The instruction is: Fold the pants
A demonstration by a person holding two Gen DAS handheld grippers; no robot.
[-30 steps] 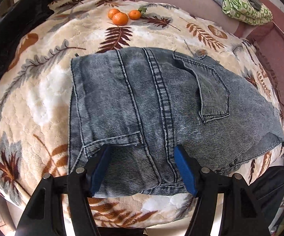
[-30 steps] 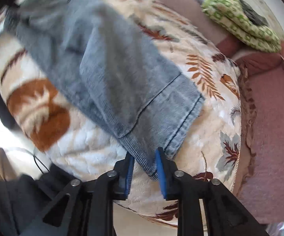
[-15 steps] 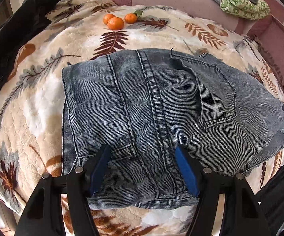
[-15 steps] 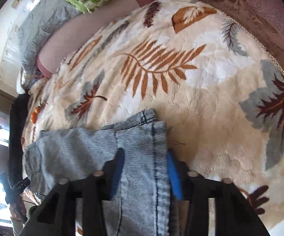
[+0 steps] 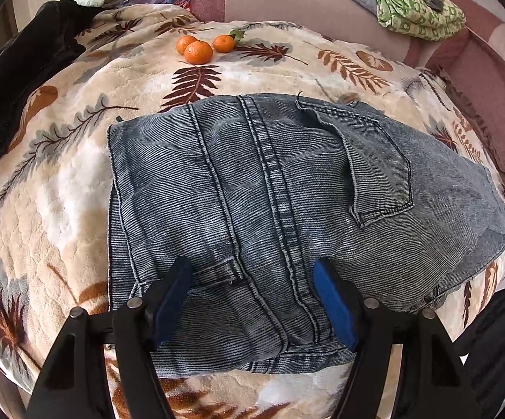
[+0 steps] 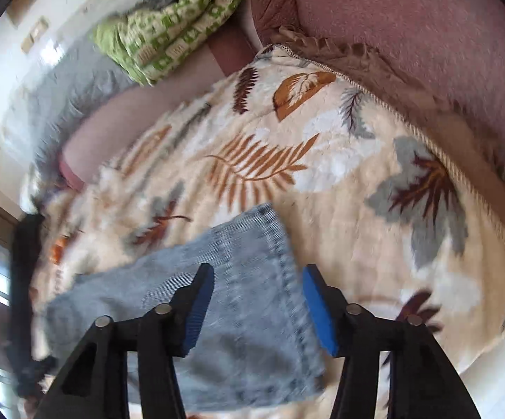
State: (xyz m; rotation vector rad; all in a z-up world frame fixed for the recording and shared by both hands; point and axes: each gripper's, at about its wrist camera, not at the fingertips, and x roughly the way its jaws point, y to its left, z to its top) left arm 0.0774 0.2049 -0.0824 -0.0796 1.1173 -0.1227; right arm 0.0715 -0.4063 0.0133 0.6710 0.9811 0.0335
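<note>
Pants [image 5: 270,216] lie on the blanket [image 5: 60,209], mid-bed, already doubled into a compact block: waistband edge at 6 in the left wrist view, back pocket [image 5: 378,171] up at 3, centre seam running 12 to 6. A paler layer sticks out from under the block at 3 to 4, so the stack isn't squared. My read: the main fold is done. What's left looks like one more fold or a tidy of that protruding hem, then smoothing.

Left gripper [image 5: 252,300]: low over the waistband end at 6, jaws spread wide, blue pads astride the seam. Nothing pinched between them. Can't tell if the pads touch the denim or float just above it. Pose is nose-forward, pointing toward 12 along the pants.

Right gripper [image 6: 257,305]: jaws also parted, released. The hem end of the pants [image 6: 238,279] lies flat under and between the fingers, its stitched edge running up toward 12. Frame is motion-blurred, so contact is unclear. View is rolled, bed edge at 3 to 4, so the hand looks tilted over the far right end of the block.

Off the work area: three oranges [image 5: 200,47] at 12, well apart from the pants. Green quilt [image 5: 416,10] at 1 on the sofa back. Black jacket [image 5: 15,80] at 10 along the bed edge. None of these in the way of a next fold.

Risk as I judge it: thick denim, layers may slide if only one end is lifted.
</note>
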